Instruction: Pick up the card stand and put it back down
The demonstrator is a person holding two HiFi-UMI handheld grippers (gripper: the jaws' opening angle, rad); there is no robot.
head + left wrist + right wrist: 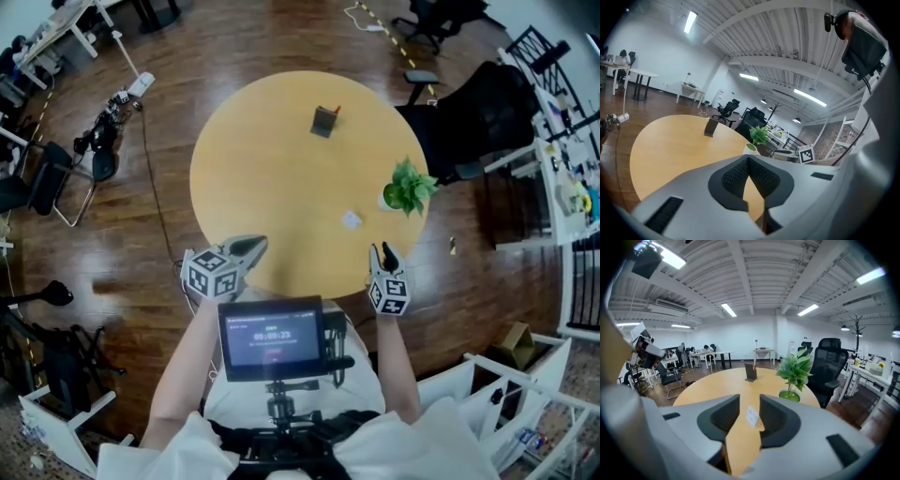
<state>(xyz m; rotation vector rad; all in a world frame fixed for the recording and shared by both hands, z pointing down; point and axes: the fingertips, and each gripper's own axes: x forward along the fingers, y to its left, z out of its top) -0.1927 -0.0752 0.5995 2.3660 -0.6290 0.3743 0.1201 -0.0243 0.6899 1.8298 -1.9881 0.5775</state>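
Head view, round smooth wooden table (272, 178), small pale card stand (352, 219)

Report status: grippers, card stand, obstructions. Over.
Left gripper shut, empty; right gripper open, empty. Card stand upright on table, ahead of right gripper, untouched. Potted plant close beside it.

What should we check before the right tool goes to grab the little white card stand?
1. Right tool open: ok, jaws apart, nothing gripped.
2. Card stand standing on the table: ok.
3. Aim: ok, the stand shows between the jaws in the right gripper view.
4. Close enough to grab: not ok, the tool hangs by the near edge, apart from the stand.
5. Room beside the plant: cannot tell; the pot sits near the stand.
6. Left tool out of the way: ok, shut, at the near edge.
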